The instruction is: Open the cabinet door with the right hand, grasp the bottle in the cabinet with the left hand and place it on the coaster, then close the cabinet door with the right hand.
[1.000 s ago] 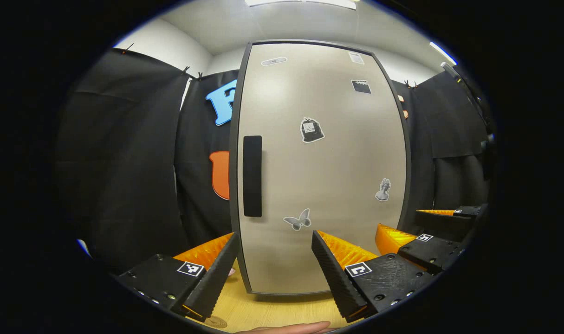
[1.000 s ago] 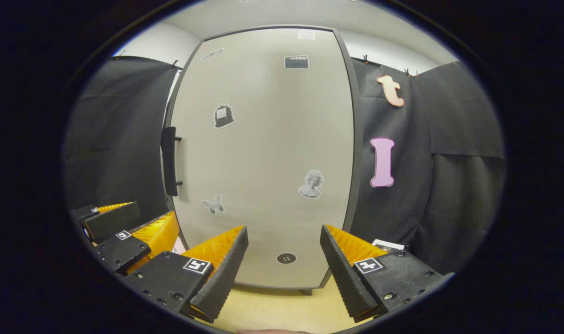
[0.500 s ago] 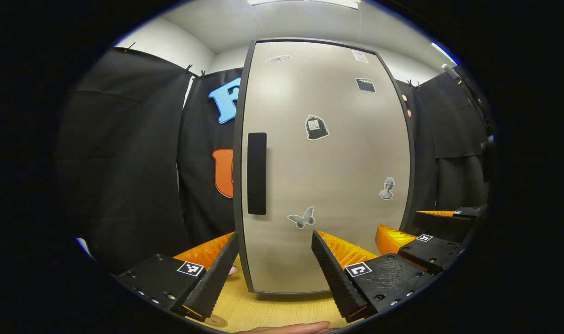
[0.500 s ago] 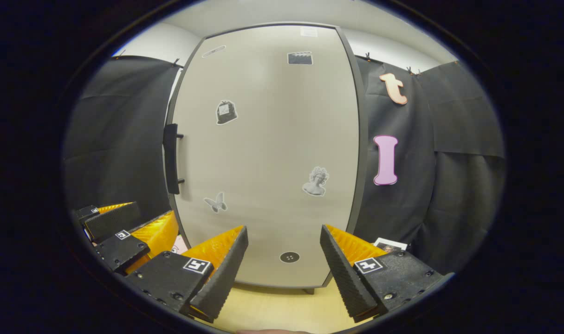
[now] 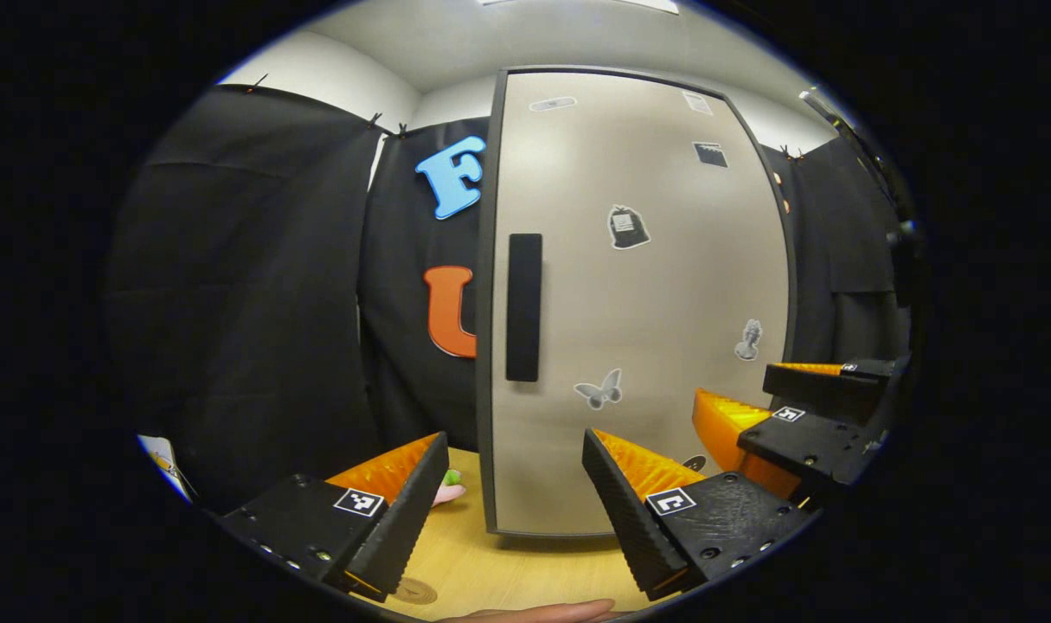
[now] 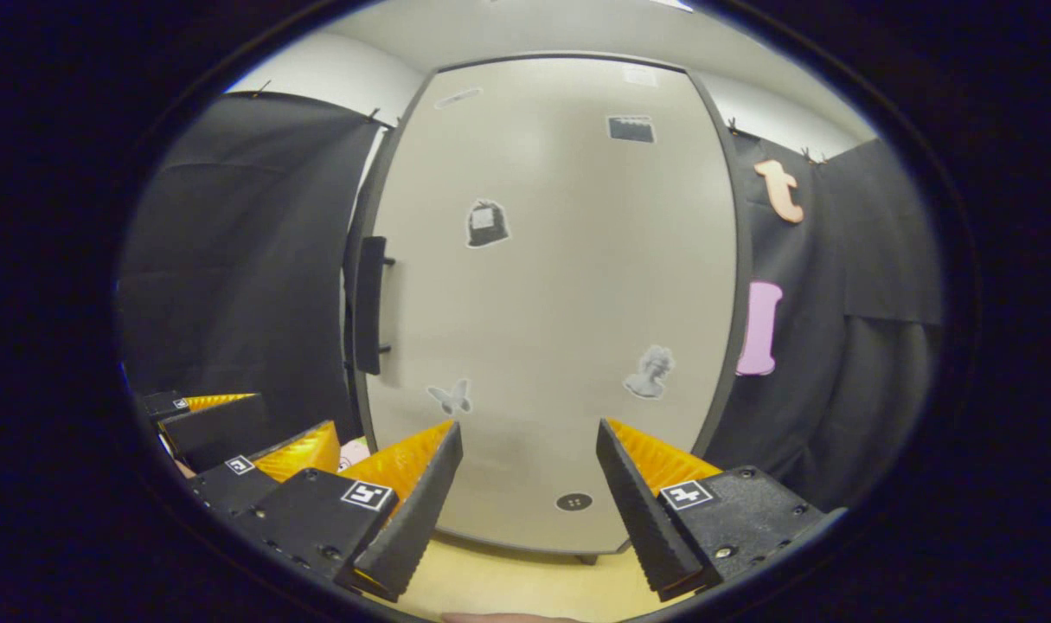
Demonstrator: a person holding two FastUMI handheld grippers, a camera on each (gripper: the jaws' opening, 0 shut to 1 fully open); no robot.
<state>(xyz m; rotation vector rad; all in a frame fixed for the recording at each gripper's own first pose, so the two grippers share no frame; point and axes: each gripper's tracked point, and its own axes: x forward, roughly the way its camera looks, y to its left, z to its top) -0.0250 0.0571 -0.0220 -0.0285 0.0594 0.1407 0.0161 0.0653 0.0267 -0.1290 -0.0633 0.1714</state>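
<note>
Both views are sliding leftward since a second ago. Left gripper (image 5: 512, 484) and right gripper (image 6: 529, 480) are hanging wide open, holding nothing, before the smooth beige cabinet door (image 6: 560, 294), shut, its flat black handle (image 5: 523, 307) untouched, above the wooden table (image 5: 490, 562).

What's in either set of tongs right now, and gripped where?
Nothing. The left tongs and right tongs are both open and empty, short of the closed cabinet door; its handle is untouched.
</note>
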